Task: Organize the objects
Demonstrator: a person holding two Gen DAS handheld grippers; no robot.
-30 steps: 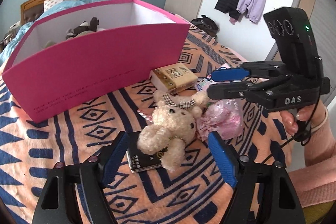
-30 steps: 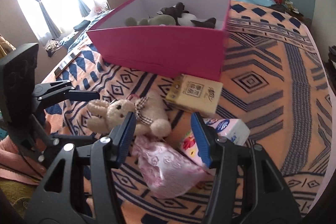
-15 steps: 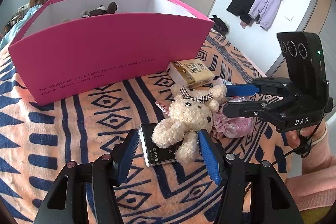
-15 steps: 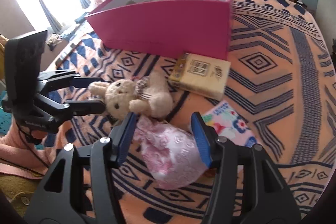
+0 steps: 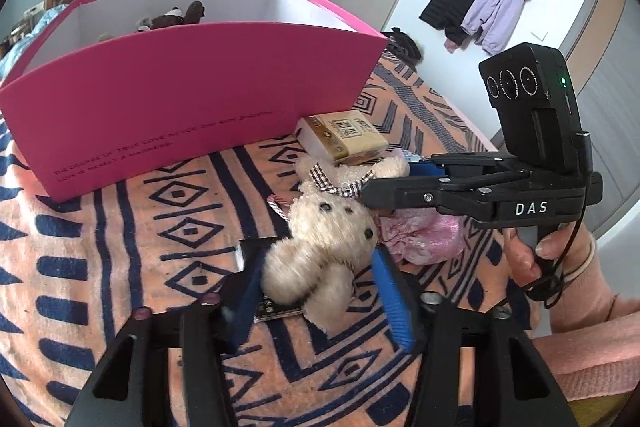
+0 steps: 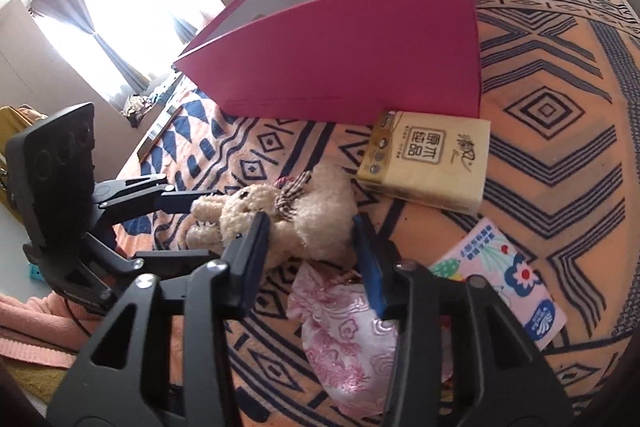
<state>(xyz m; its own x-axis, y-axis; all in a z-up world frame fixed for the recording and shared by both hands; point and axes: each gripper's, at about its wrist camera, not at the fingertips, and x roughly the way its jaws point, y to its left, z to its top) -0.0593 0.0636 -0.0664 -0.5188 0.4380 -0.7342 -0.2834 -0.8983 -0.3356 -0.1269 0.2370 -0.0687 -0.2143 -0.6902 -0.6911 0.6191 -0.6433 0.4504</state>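
Pink box [image 5: 192, 99] open on the patterned blanket [image 5: 100, 227], dark and grey plush toys [image 5: 172, 19] inside at the far end, rest of its floor hidden. Cream teddy [image 5: 324, 239] lies in front of the box, partly over a black booklet [image 5: 276, 307]. Left gripper [image 5: 316, 291] closing around the teddy's ears, left pad touching, right pad just off. Right gripper [image 6: 312, 251] closing around the teddy's body; contact unclear. Tissue pack [image 6: 428, 159] touches the box's near wall, pink pouch [image 6: 344, 323] under the right gripper, floral packet [image 6: 508, 275] beside it. Blanket right of the box is bare.
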